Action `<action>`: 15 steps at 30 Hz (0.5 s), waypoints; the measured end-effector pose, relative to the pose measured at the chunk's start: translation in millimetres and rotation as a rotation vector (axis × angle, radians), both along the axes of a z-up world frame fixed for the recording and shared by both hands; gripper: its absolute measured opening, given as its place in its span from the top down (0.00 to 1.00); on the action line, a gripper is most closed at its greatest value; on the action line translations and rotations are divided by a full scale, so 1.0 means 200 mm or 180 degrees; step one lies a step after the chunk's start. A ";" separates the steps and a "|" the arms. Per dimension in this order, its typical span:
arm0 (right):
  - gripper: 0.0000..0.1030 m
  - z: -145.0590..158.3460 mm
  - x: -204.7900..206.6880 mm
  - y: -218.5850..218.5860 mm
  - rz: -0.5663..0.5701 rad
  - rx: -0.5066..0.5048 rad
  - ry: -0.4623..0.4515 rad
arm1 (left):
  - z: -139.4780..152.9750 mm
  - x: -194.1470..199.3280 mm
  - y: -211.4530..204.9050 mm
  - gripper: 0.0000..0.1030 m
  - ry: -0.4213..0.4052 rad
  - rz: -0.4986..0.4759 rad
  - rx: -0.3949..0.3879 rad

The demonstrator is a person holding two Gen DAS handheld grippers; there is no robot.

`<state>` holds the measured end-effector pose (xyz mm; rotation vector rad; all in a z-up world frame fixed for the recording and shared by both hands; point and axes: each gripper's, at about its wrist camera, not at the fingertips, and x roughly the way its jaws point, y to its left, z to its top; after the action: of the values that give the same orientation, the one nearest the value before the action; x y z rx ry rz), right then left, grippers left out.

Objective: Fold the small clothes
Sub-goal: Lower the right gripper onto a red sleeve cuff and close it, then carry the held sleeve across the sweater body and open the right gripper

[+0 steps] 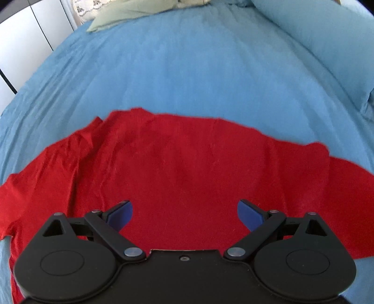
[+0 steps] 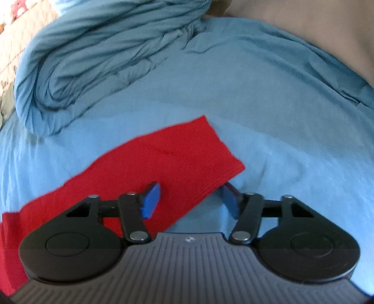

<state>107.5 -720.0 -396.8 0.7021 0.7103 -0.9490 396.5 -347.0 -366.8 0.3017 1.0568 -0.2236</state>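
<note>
A red T-shirt (image 1: 187, 168) lies spread flat on the blue bed sheet (image 1: 187, 70). My left gripper (image 1: 184, 215) is open above the shirt's near middle, its blue pads (image 1: 120, 214) wide apart and empty. In the right wrist view a red sleeve (image 2: 168, 159) of the shirt sticks out over the sheet (image 2: 280, 117). My right gripper (image 2: 190, 201) is open over the sleeve's near edge, with the left pad (image 2: 150, 201) over red cloth and the right pad (image 2: 230, 198) over the sheet. It holds nothing.
A blue pillow (image 1: 327, 42) lies at the far right of the bed. A bunched blue duvet (image 2: 105, 58) lies beyond the sleeve. A green cloth (image 1: 131, 16) sits at the bed's far end. White cupboard doors (image 1: 23, 46) stand left of the bed.
</note>
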 end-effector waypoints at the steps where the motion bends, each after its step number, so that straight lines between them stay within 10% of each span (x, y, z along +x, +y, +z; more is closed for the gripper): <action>1: 0.51 0.01 0.00 0.00 -0.0026 -0.0016 -0.0031 | -0.01 0.00 0.01 0.04 0.0024 -0.0015 -0.0006; 6: 0.80 0.02 -0.02 -0.01 -0.0137 -0.0055 -0.0095 | -0.06 0.03 0.02 0.04 0.0074 -0.0117 0.0029; 15: 0.80 0.28 0.21 0.18 0.0457 -0.0434 -0.0258 | -0.21 0.16 0.09 0.00 0.0387 -0.0054 -0.0048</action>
<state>150.0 -683.5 -341.7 0.5587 0.6101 -0.8245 427.7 -328.2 -408.3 0.2864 1.1725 -0.2676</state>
